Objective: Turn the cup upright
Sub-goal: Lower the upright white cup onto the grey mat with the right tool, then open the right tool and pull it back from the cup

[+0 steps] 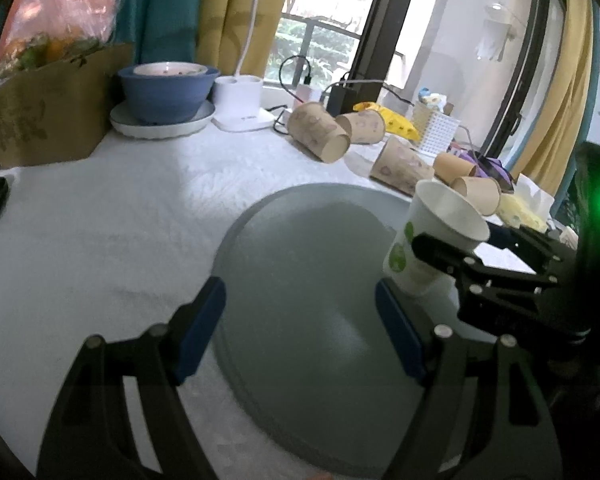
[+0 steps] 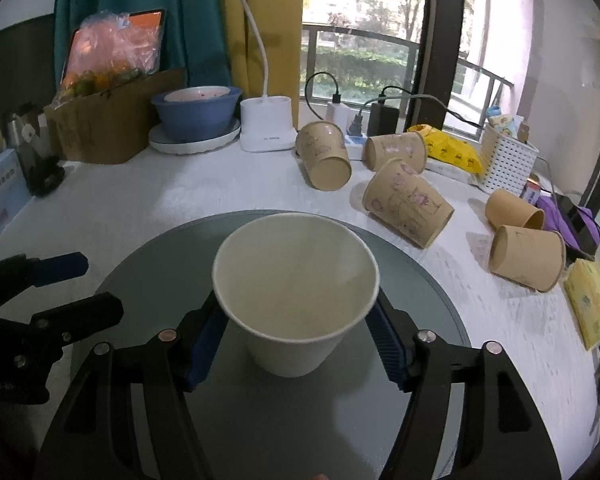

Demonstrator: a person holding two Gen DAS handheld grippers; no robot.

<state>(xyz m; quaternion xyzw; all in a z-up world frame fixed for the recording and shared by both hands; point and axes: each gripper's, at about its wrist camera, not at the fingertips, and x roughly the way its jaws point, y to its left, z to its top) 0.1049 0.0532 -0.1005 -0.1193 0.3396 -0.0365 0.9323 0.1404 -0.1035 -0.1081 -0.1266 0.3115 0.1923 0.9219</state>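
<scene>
A white paper cup [image 2: 296, 280] with green marks stands mouth up over the grey round tray [image 2: 140, 264]. My right gripper [image 2: 296, 344] is shut on the cup, its blue pads pressing both sides. In the left wrist view the same cup [image 1: 432, 236] is tilted a little, held by the right gripper [image 1: 452, 256] above the tray's right edge [image 1: 300, 240]. My left gripper [image 1: 300, 320] is open and empty over the tray, left of the cup; it also shows at the left of the right wrist view [image 2: 76, 284].
Several brown paper cups [image 2: 408, 200] lie on their sides on the white table behind the tray. A blue bowl [image 2: 196, 112], a white lamp base [image 2: 266, 128], a cardboard box [image 2: 112, 120] and a white basket [image 2: 504, 160] stand along the back.
</scene>
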